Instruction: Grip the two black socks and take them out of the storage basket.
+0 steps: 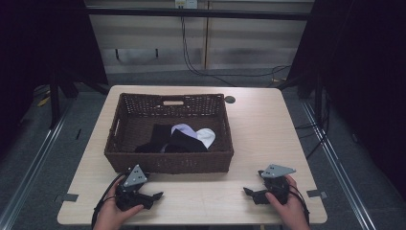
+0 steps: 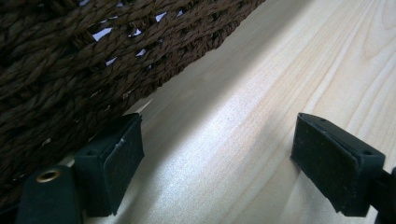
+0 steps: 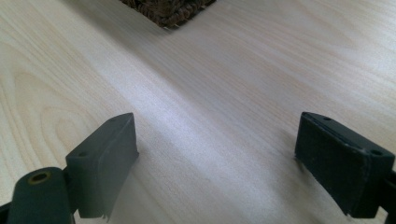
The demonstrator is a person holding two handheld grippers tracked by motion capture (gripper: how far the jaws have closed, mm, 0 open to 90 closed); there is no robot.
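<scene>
A dark brown woven wicker basket (image 1: 143, 160) was seen in the middle of the high view, set on the pale wooden table (image 1: 268, 129). Dark and white pieces of clothing (image 1: 179, 139) lay inside it, toward its near wall. The left gripper (image 1: 155, 195) was held at the lower left of that frame, just in front of the basket wall, its jaws spread wide with nothing between them. The right gripper (image 1: 246, 191) was held at the lower right, well apart from the basket, its jaws likewise spread apart over bare wood.
</scene>
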